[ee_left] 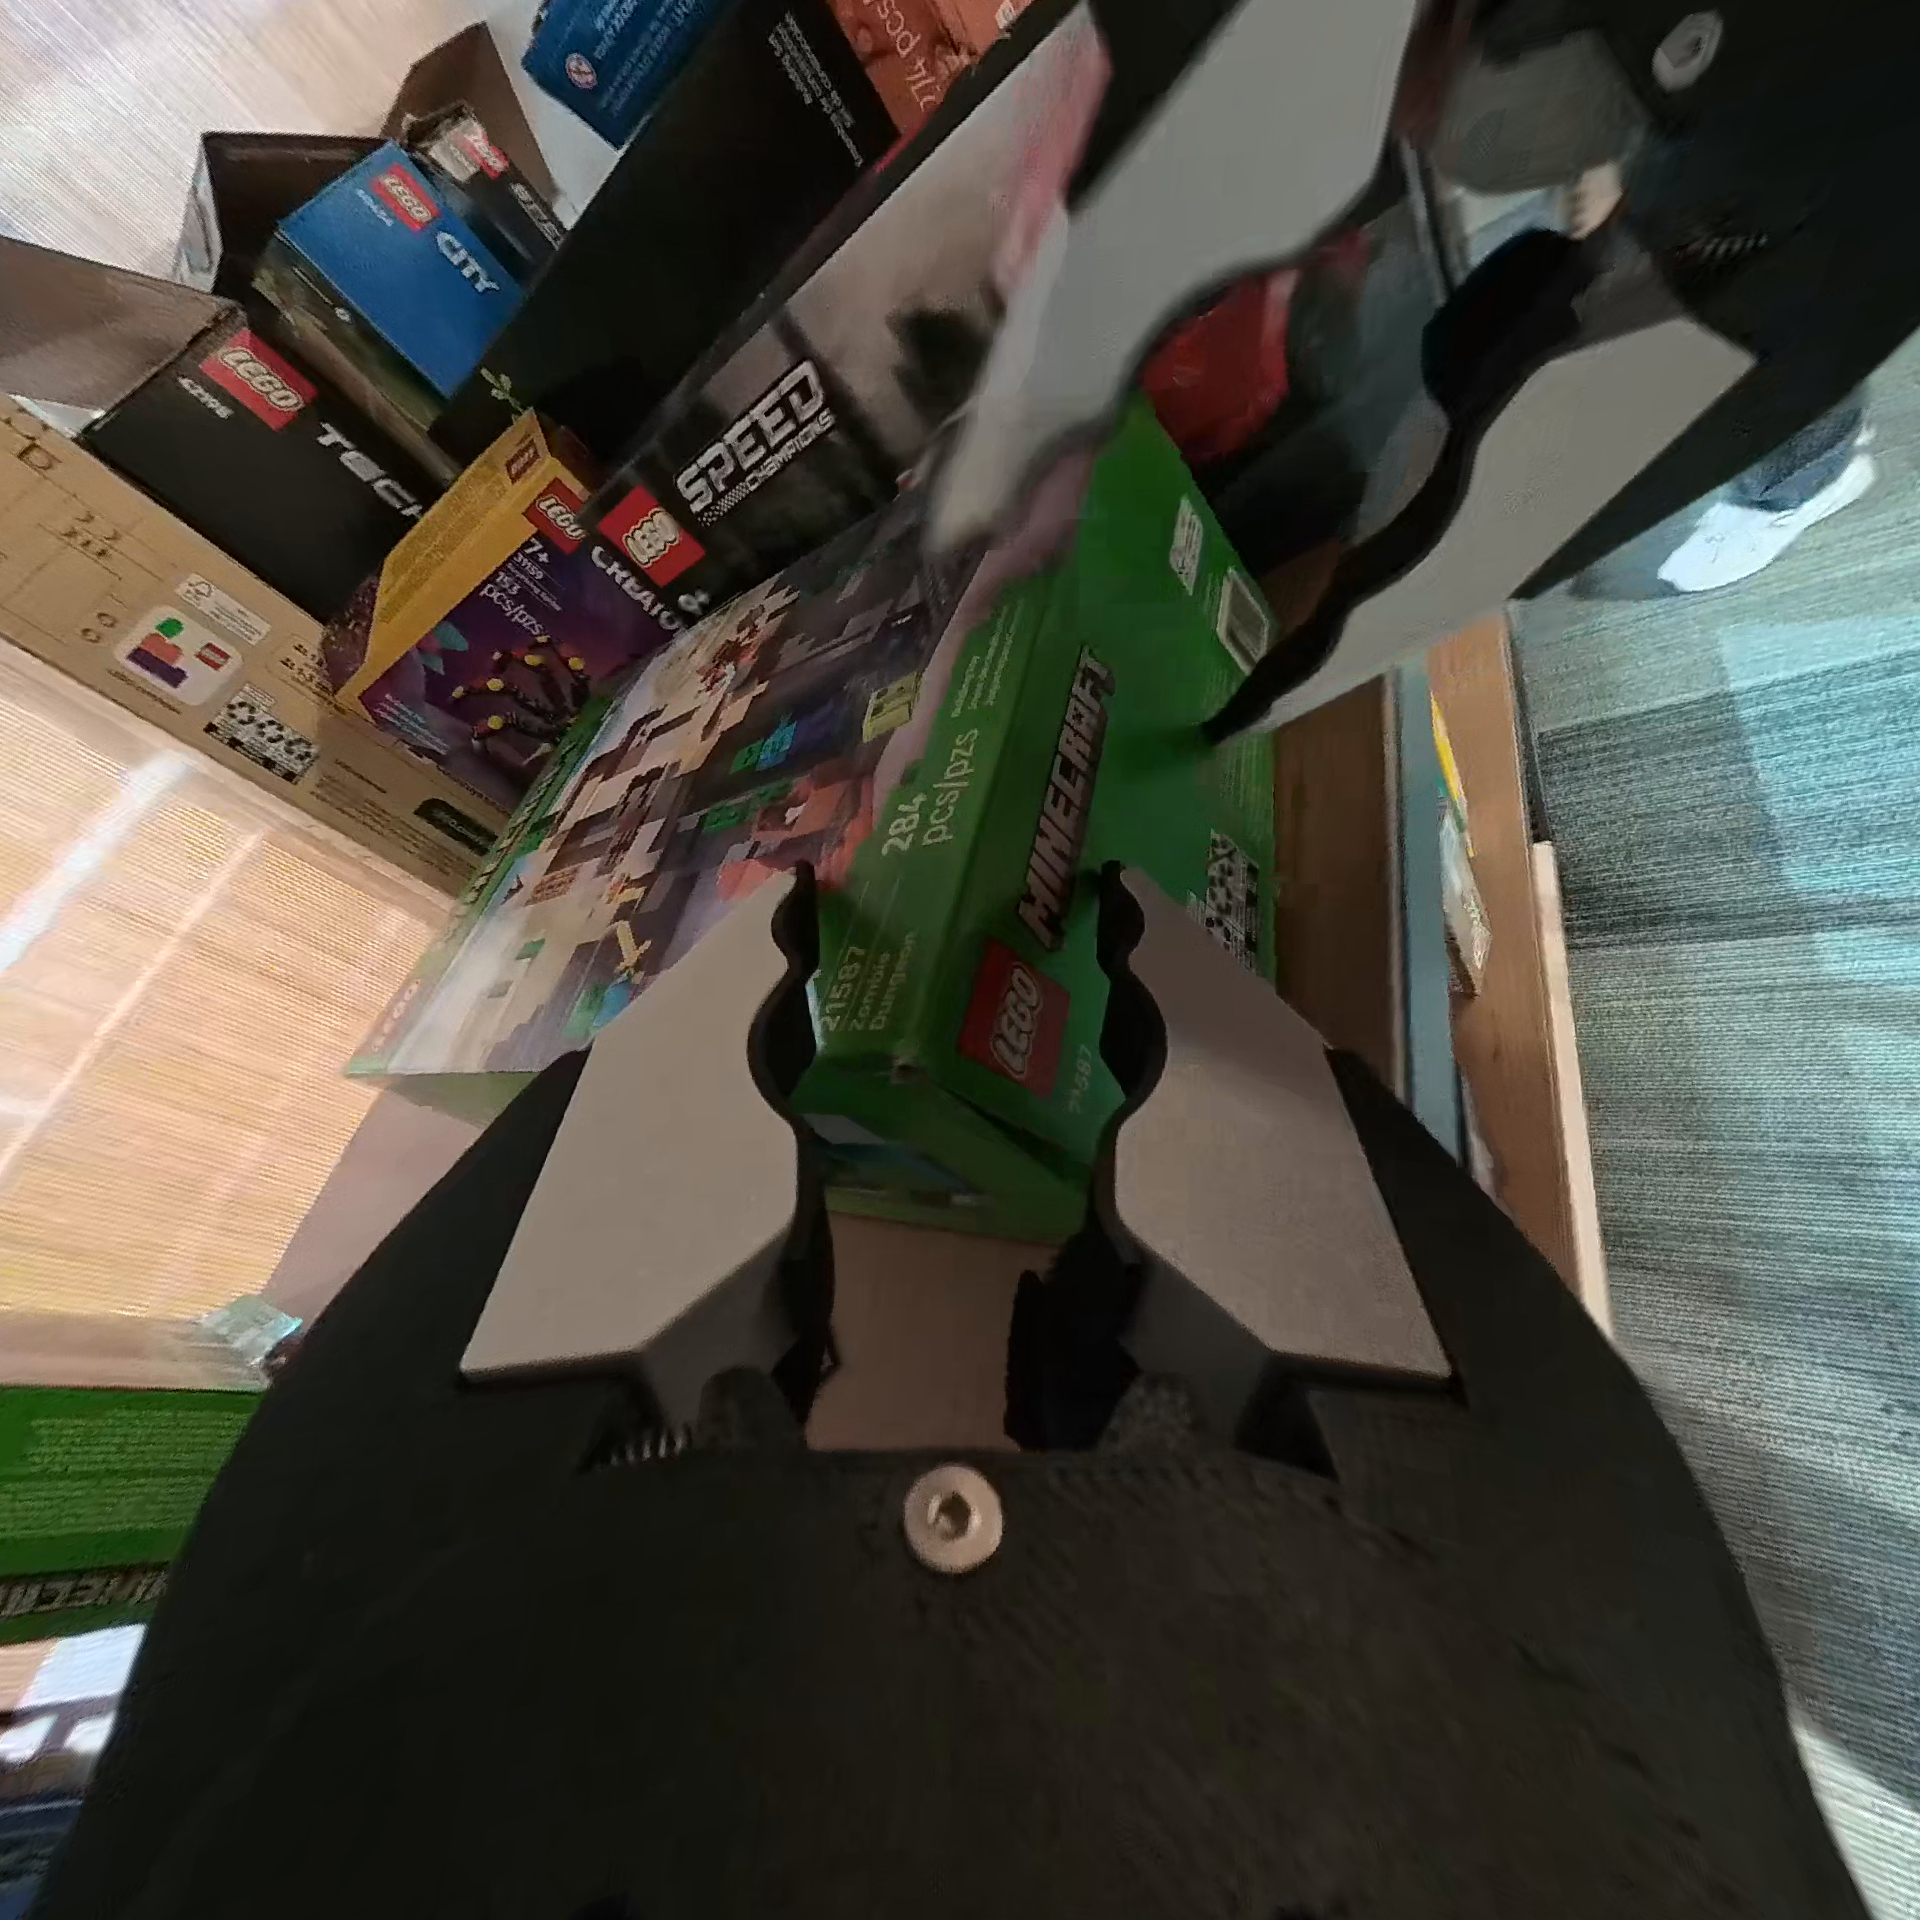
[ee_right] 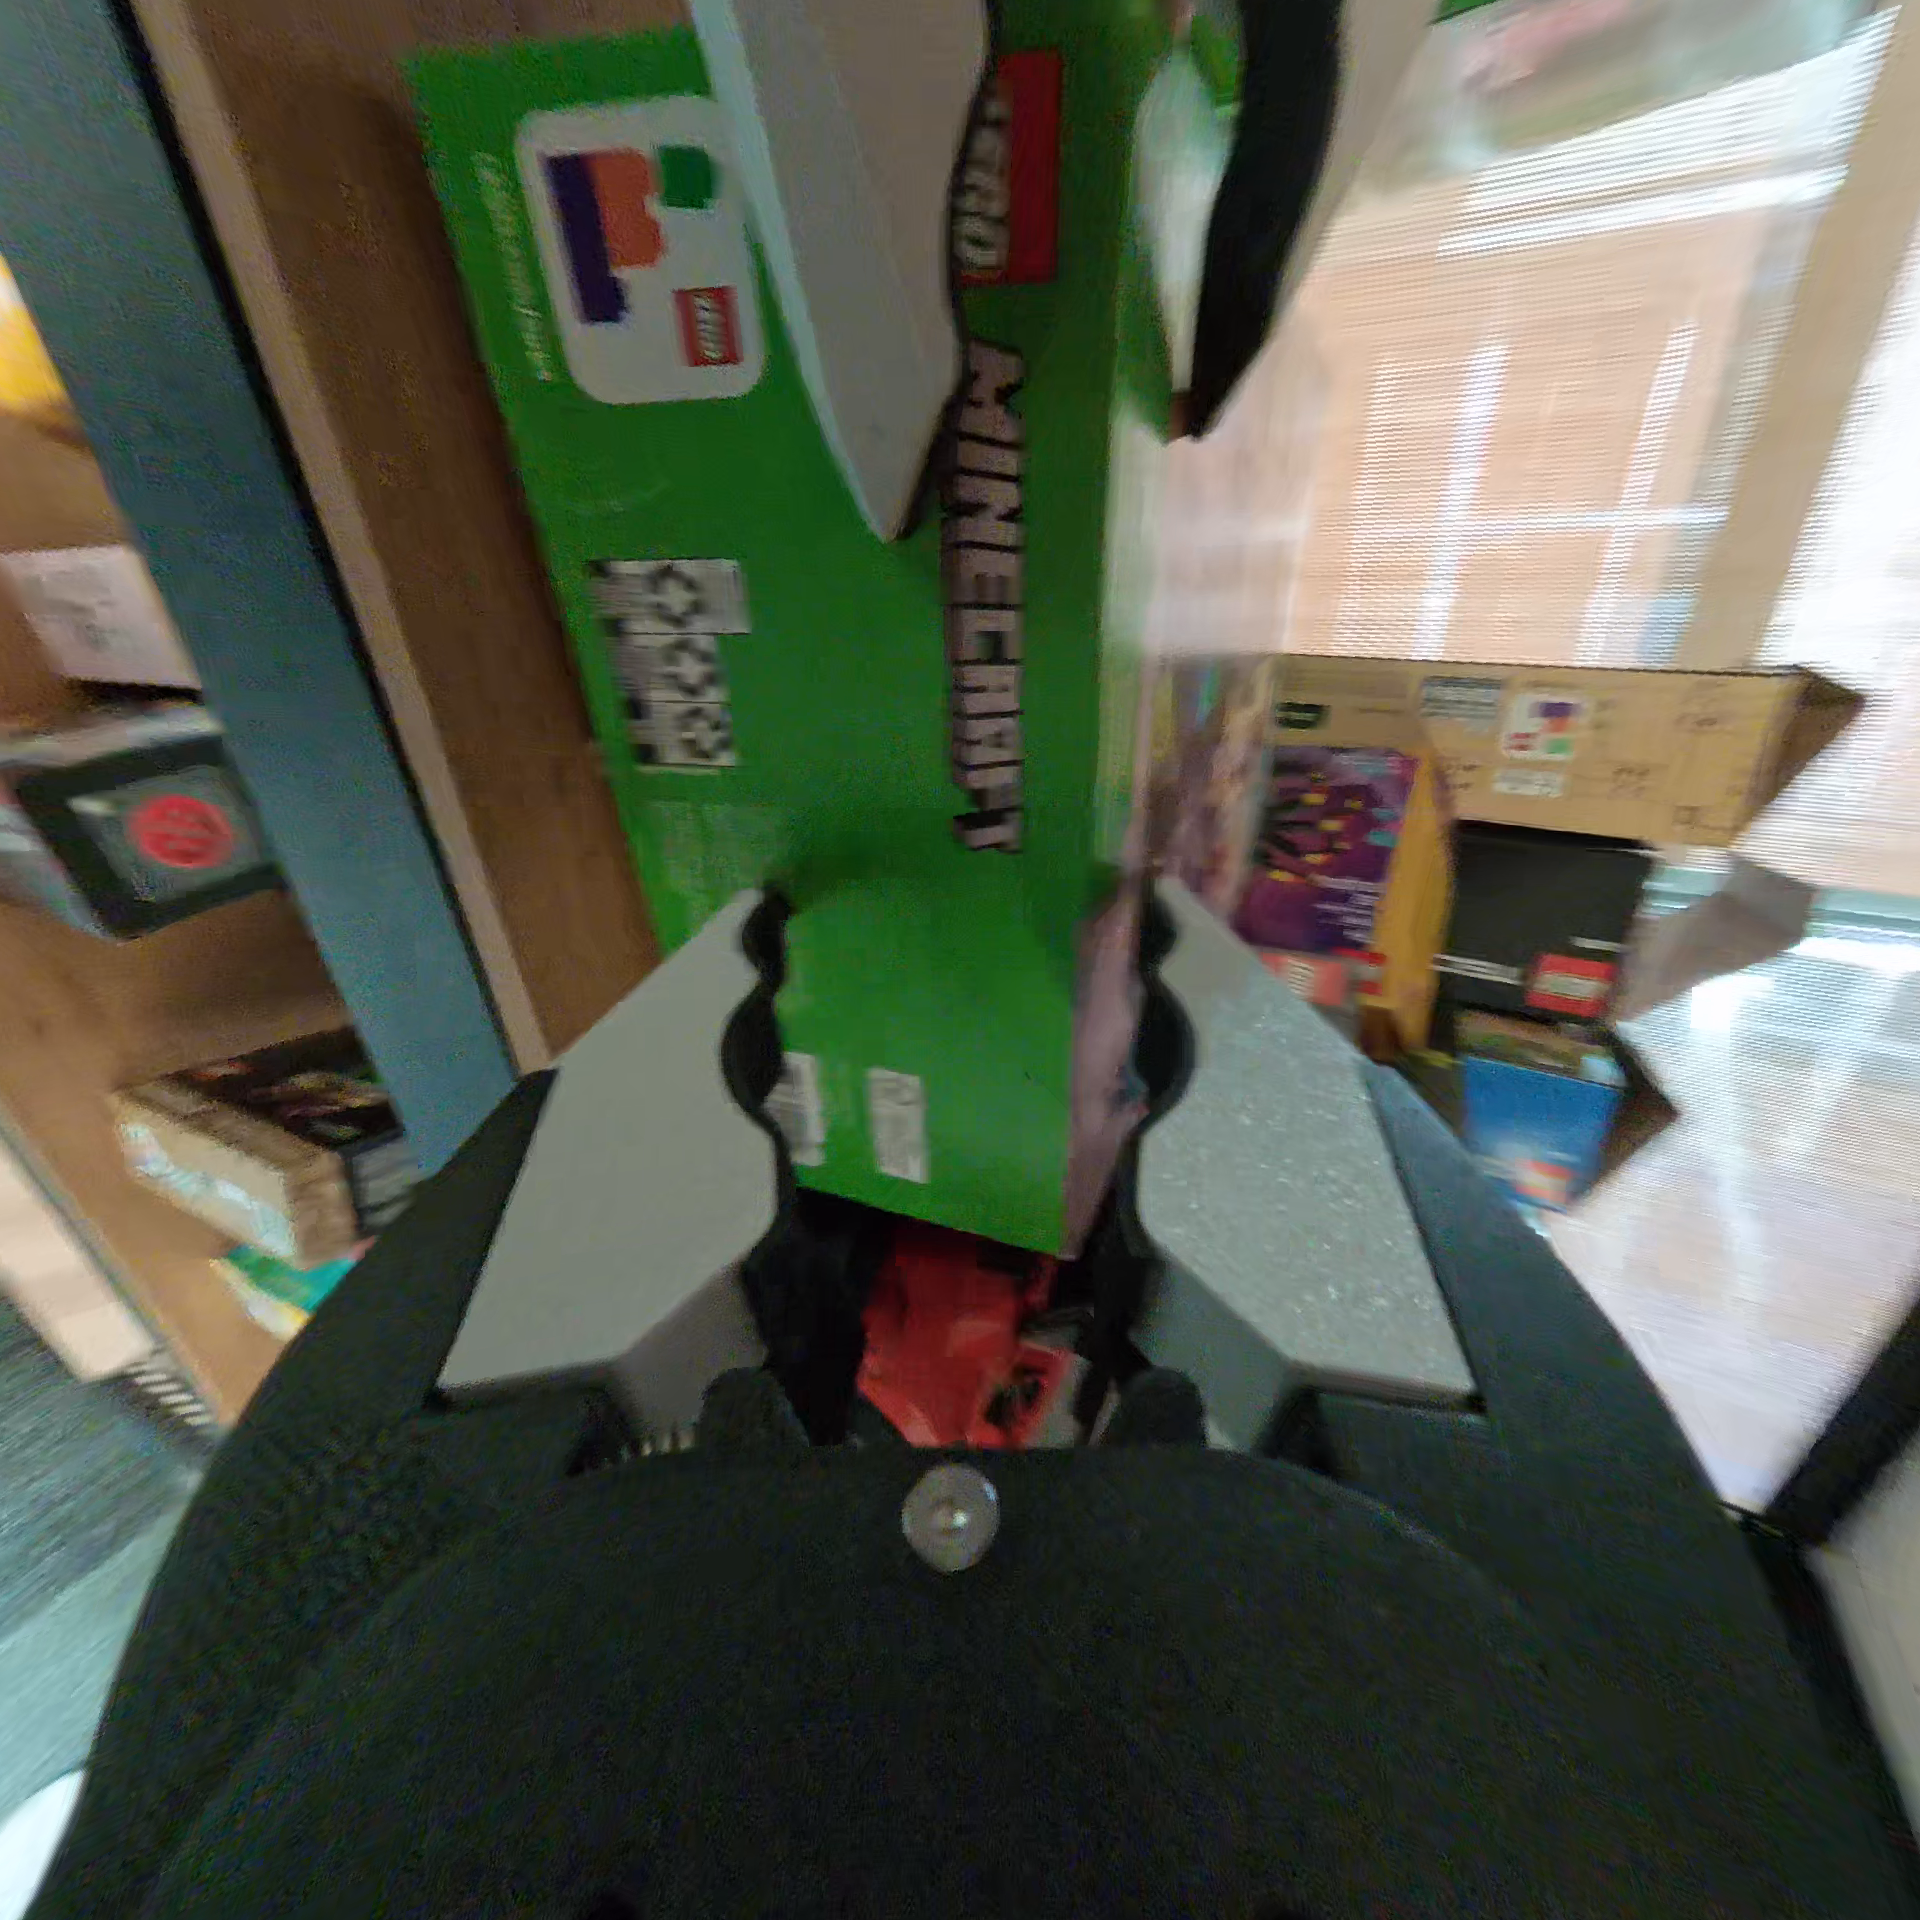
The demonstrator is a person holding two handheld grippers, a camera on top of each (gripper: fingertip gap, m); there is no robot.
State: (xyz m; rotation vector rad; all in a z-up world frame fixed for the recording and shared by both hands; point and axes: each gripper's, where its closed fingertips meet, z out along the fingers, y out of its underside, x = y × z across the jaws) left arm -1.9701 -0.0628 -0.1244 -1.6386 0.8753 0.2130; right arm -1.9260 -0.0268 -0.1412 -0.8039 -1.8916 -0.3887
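A green toy-brick box [ee_left: 997, 790] with a picture on its wide face is held in the air between both grippers. My left gripper [ee_left: 958, 904] is shut on one end of its narrow green side, with both pads against it. My right gripper [ee_right: 964, 904] is shut on the other end of the same box [ee_right: 883, 675], and the box fills the space between its pads. The right gripper also shows at the top of the left wrist view [ee_left: 1122, 592]. The left gripper also shows at the top of the right wrist view [ee_right: 1039, 468].
Several toy boxes [ee_left: 436, 416] are stacked beside a brown cardboard carton [ee_left: 156, 623] at the left. A wooden shelf unit [ee_left: 1340, 831] stands to the right on blue-grey carpet [ee_left: 1714, 935]. A person's white shoe [ee_left: 1756, 530] is on the carpet. Another green box [ee_left: 94, 1475] lies at the lower left.
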